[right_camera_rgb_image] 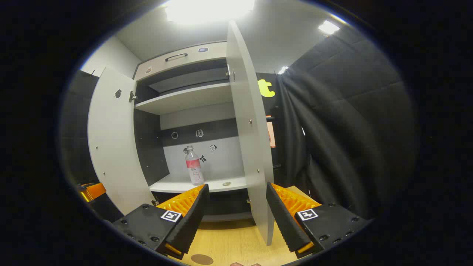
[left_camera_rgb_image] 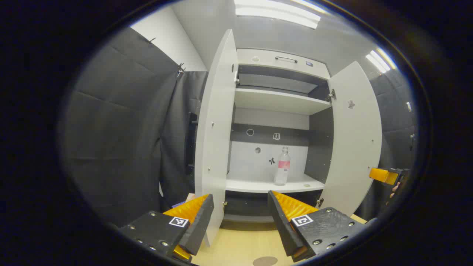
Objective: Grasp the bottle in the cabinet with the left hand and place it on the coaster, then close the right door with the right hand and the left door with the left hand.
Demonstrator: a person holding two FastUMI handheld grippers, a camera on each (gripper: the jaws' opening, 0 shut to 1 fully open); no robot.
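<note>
A clear bottle [left_camera_rgb_image: 282, 167] with a pink label stands upright on the lower shelf [left_camera_rgb_image: 258, 186] of the white cabinet, right of the shelf's middle. Both doors are swung wide: the left door [left_camera_rgb_image: 216, 140] and the right door [left_camera_rgb_image: 355, 140]. My left gripper [left_camera_rgb_image: 240, 195] is open and empty, well short of the shelf. A round brown coaster [left_camera_rgb_image: 265, 261] lies on the wooden table just below it. In the right gripper view the bottle [right_camera_rgb_image: 194, 168] stands between the left door [right_camera_rgb_image: 114, 140] and the right door [right_camera_rgb_image: 249, 140]. My right gripper [right_camera_rgb_image: 237, 186] is open, its fingers either side of the right door's edge without touching it, above the coaster [right_camera_rgb_image: 201, 259].
The wooden tabletop [left_camera_rgb_image: 236, 244] runs up to the cabinet's base. An upper shelf [left_camera_rgb_image: 277, 101] and a top drawer with a handle [left_camera_rgb_image: 285, 59] sit above. Black padded walls [left_camera_rgb_image: 122, 129] close in on both sides. The other gripper [left_camera_rgb_image: 386, 175] hovers right of the right door.
</note>
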